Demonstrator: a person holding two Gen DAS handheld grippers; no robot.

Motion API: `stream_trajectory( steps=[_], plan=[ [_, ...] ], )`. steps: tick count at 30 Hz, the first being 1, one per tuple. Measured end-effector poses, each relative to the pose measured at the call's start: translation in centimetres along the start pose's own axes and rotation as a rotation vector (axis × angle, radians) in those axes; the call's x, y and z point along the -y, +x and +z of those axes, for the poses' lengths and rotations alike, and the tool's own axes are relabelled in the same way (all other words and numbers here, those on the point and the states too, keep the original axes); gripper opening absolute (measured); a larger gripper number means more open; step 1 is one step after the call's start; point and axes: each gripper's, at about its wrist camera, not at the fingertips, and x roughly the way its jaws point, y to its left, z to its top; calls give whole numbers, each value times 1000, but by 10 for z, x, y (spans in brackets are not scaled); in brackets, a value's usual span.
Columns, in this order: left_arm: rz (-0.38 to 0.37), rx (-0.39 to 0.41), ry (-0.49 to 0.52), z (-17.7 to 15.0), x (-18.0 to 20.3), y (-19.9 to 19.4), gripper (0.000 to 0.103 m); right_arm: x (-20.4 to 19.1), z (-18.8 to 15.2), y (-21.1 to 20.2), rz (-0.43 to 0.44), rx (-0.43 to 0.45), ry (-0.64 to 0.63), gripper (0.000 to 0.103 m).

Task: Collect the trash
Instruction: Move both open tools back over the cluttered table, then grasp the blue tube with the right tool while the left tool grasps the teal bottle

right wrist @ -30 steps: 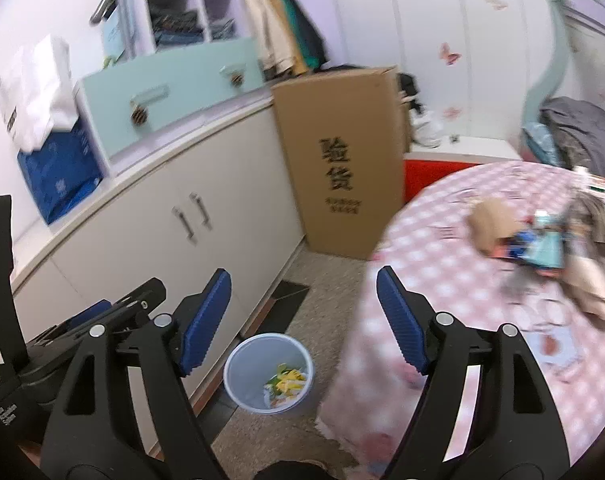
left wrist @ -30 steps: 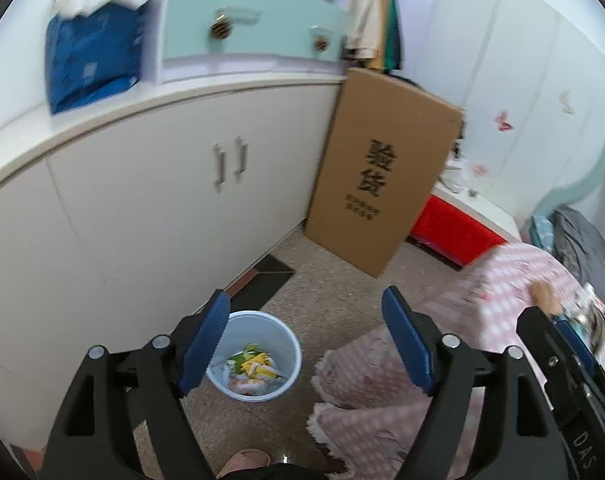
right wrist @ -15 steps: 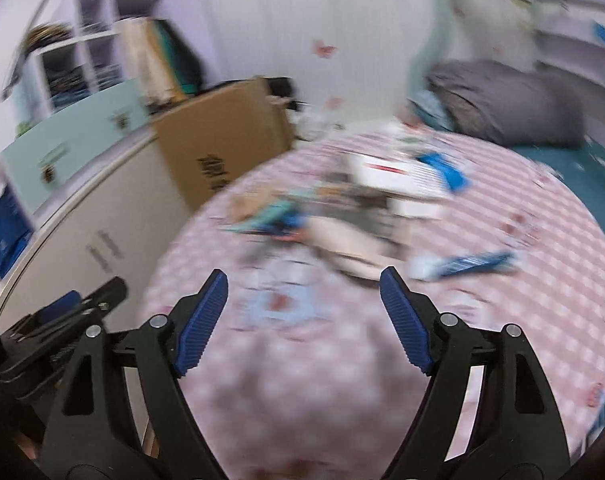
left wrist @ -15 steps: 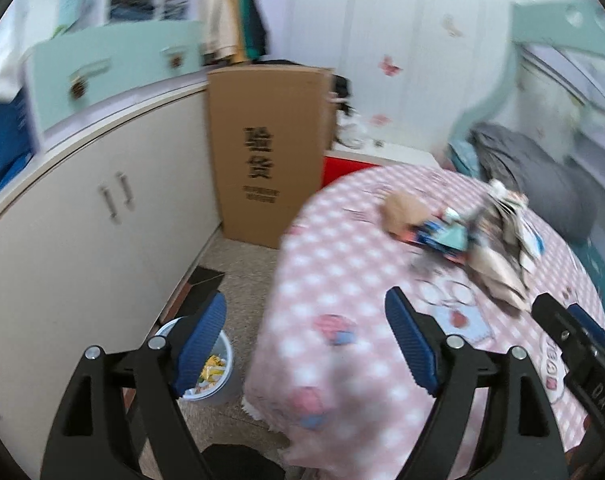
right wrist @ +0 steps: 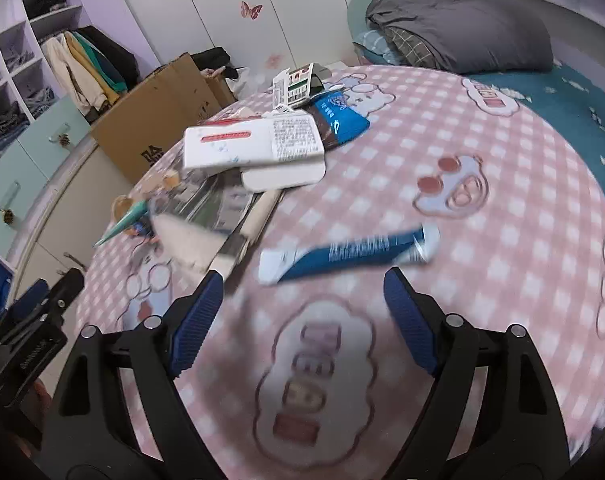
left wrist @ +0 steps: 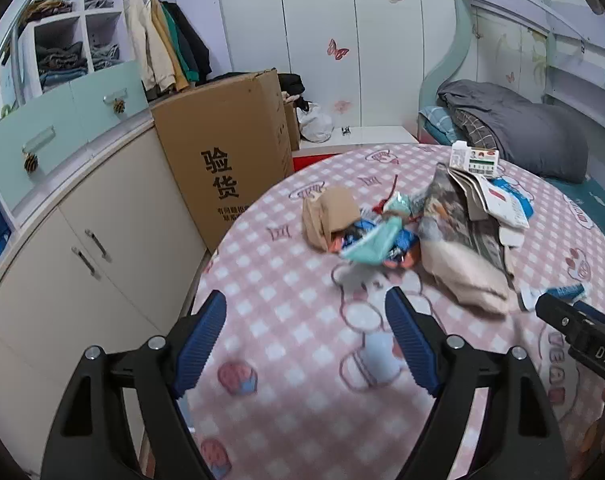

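Trash lies in a heap on a round table with a pink checked cloth (left wrist: 294,280). The heap has a brown paper bag (left wrist: 330,216), a teal wrapper (left wrist: 366,244), a beige pouch (left wrist: 462,276) and a glossy magazine (left wrist: 450,208). My left gripper (left wrist: 306,340) hangs open over bare cloth in front of the heap, with nothing between its fingers. My right gripper (right wrist: 304,316) is open too, just short of a blue and white tube (right wrist: 350,254) lying flat. Beyond the tube are a white pack (right wrist: 230,148), a printed leaflet (right wrist: 294,140), a blue packet (right wrist: 338,118) and a small carton (right wrist: 298,84).
A tall cardboard box (left wrist: 222,164) leans against the cream cabinet (left wrist: 102,240) left of the table. A bed with a grey duvet (left wrist: 522,128) lies behind the table. The other gripper's body shows at the right edge (left wrist: 582,336) and the lower left (right wrist: 30,320).
Both views have swung from the floor bin and the cabinet over to the table. The bin has left both views. The trash heap and the tube now lie ahead of the grippers.
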Motion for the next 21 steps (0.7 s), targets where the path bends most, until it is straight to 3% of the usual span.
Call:
stream_trajectory(
  steps=[1,3,7,9,15,17,19,20,21],
  plan=[
    [-2,2,2,3,1,3,80,1,3,2,-6,-2,-3,79],
    [-8,-5,2,11,2,11,80,-1,10,8,-39,-8,-23,66],
    [-44,-17,18,22,9,27,80,-7,20,17,-98,-28,-90,49],
    [-41,-9,39,26,14,34,80,-7,23,21,-120,-27,-109,30],
    [-103,-60,68,33,26,61,78,0,29,28,-97,-31,-118,19],
    [-124,-70,80,32,30,67,63,0,30,29,-78,-35,-116,16],
    [-153,-99,60,32,32,74,34,0,30,29,-64,-37,-118,15],
    [-175,-113,47,31,31,76,26,-1,32,29,-59,-37,-120,15],
    [-190,-122,40,30,31,78,11,-2,32,29,-55,-35,-122,15]
  ],
)
